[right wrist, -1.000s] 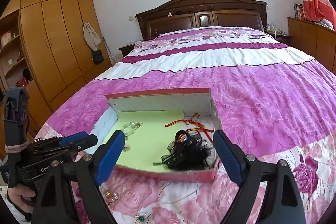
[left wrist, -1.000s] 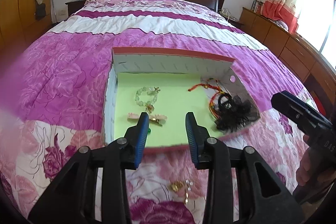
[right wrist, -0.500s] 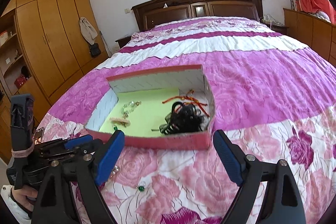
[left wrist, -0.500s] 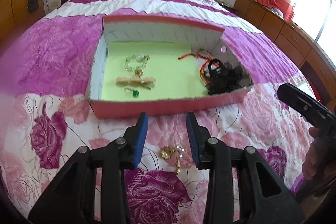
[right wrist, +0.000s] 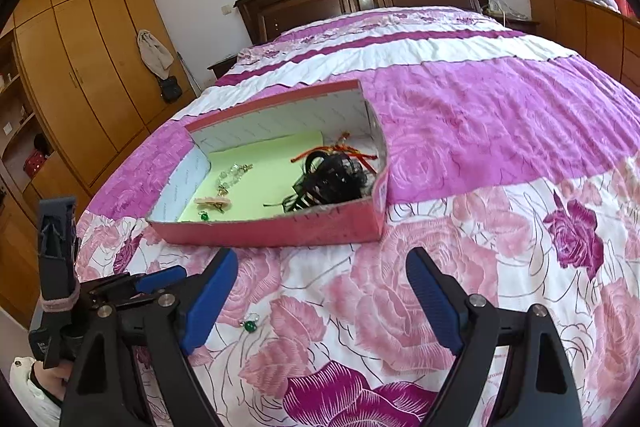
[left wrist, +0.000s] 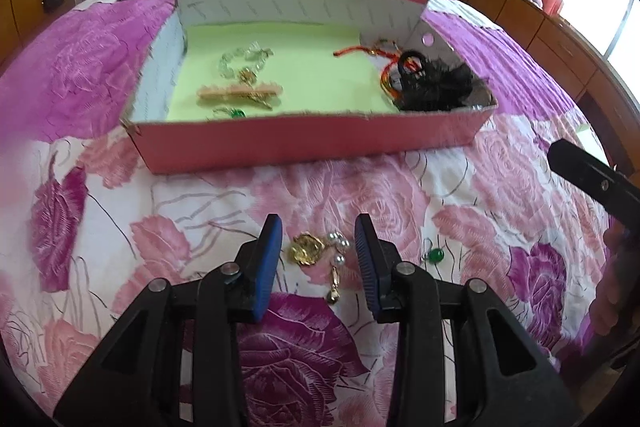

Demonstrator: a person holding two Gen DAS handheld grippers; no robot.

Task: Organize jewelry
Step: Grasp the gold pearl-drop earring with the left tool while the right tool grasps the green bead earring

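The left gripper [left wrist: 318, 259] hangs low over the floral bedspread [left wrist: 500, 195], pointing steeply down, its blue pads [left wrist: 267, 265] parted only a little. Between them, on the cloth, lies a gold and pearl brooch [left wrist: 316, 253]: a crumpled gold disc with a few pale beads and a small gold drop trailing toward the camera. The pads stand on either side of it without pressing on it, so the gripper is released and holds nothing. Whether the fingertips touch the bedspread cannot be told.

Just to the right of the left gripper a small green bead earring [left wrist: 435, 255] lies on the bedspread, apart from the brooch.

The right gripper [right wrist: 320, 301] is spread wide, with only bedspread between its fingers; it grasps nothing. The green bead earring shows in its view too, near the left pad.

Beyond both grippers sits the pink box [left wrist: 304, 143], open-topped, with a pale green floor. Inside, toward the left, lie a clear bead bracelet [left wrist: 244, 61], a pale pink hair clip [left wrist: 240, 93] and a second green bead [left wrist: 238, 113] close to the front wall. In the right corner a black lace hair piece [left wrist: 436, 83] rests against the wall, with red and orange cords [left wrist: 360, 49] beside and under it.

A hand [right wrist: 50, 377] in a white sleeve grips the left tool's handle at the lower left of the right wrist view
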